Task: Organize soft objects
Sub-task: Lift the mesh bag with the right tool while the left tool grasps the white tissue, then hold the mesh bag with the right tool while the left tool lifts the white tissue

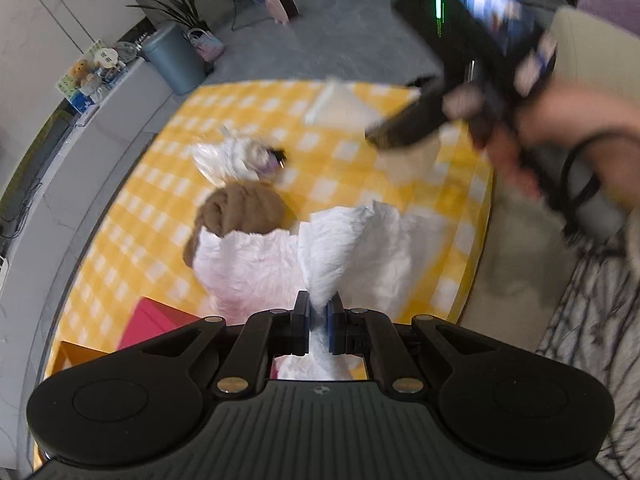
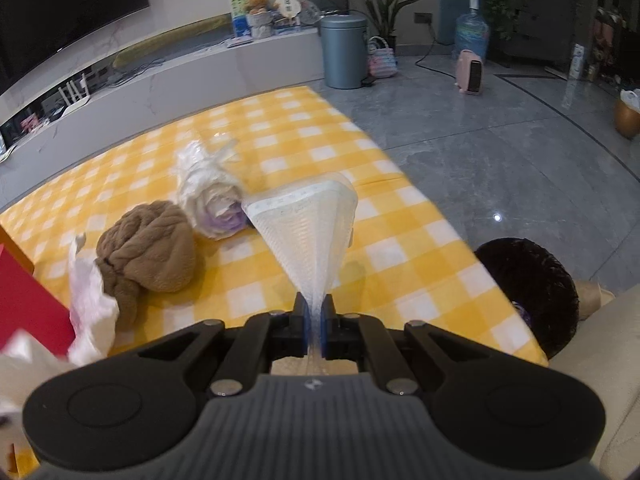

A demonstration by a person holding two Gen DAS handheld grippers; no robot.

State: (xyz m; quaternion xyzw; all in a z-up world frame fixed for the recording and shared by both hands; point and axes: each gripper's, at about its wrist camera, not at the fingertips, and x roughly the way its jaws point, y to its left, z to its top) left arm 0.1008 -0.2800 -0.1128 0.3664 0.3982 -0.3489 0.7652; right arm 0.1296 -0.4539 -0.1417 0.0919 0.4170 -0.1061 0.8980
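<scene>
pinching white tissue (image 1: 352, 248), left gripper (image 1: 319, 320); right gripper (image 2: 314, 320) pinches bubble-wrap pouch (image 2: 308, 224).

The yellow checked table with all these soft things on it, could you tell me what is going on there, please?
A person is sorting soft items with a tool in each hand. The left tool is shut on a white crinkled sheet, the right tool on a clear bubbly pouch. A brown knitted bundle and a rolled white bundle lie on the yellow checked cloth.

Both wrist views angled down, sharing checked cloth (image 1: 160, 216).
</scene>
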